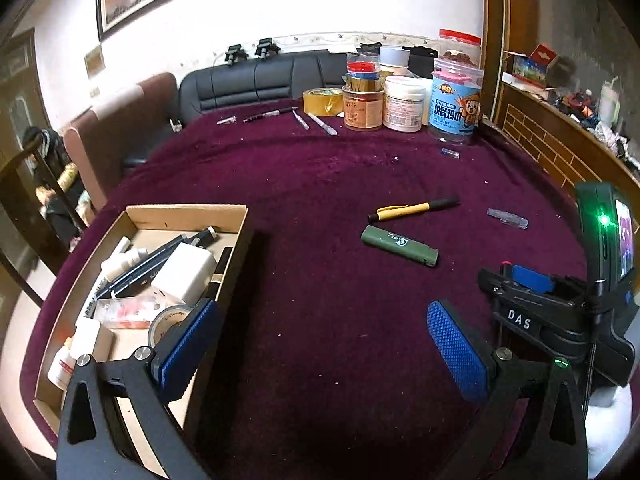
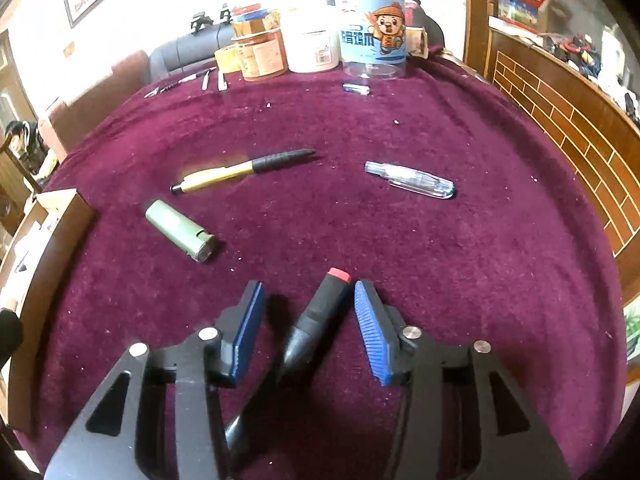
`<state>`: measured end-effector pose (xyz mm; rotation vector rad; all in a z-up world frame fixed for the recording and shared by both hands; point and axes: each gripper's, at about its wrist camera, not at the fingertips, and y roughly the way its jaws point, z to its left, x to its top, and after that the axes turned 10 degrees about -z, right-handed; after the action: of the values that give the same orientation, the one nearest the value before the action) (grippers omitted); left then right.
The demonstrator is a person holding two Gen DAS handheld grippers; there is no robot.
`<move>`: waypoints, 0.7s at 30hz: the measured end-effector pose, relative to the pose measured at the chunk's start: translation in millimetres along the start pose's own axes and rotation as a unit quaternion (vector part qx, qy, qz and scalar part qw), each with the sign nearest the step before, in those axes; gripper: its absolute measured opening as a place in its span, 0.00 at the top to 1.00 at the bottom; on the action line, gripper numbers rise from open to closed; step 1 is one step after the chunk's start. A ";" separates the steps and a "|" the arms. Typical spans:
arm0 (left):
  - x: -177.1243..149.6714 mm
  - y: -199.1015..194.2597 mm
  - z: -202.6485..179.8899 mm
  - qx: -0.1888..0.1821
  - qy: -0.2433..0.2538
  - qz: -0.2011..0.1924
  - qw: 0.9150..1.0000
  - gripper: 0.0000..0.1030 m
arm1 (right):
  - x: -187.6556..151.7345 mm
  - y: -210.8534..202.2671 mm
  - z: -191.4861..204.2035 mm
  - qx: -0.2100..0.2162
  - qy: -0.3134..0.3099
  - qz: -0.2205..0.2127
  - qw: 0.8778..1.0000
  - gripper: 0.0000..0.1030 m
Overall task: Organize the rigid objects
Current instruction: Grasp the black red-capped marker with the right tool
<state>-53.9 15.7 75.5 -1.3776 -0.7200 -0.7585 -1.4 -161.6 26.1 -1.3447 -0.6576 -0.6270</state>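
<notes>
Between my right gripper's [image 2: 308,326] wide-open, empty jaws at lower centre lies the black marker [image 2: 316,320], its long axis running up-frame.

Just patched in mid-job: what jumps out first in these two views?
The right gripper is open around a black marker with a red cap lying on the purple cloth. Beyond it lie a green lighter and a yellow pen. The left gripper hangs open beside the filled cardboard box.
</notes>
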 end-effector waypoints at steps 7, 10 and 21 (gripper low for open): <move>-1.5 9.0 -9.6 0.006 0.007 0.017 1.000 0.01 | -0.9 3.0 2.3 -0.002 -0.004 0.001 1.000 0.53; -1.2 9.9 -11.5 0.007 0.008 0.019 1.000 0.01 | -1.0 3.3 2.3 -0.002 -0.004 0.001 1.000 0.53; -2.8 21.6 -12.3 0.011 0.013 0.038 0.999 0.01 | -10.0 0.2 18.4 -0.021 -0.048 0.021 0.998 0.35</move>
<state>-37.8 4.5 60.0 -1.3652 -0.6506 -0.7043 -9.2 -143.0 20.5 -1.4303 -0.6939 -0.5472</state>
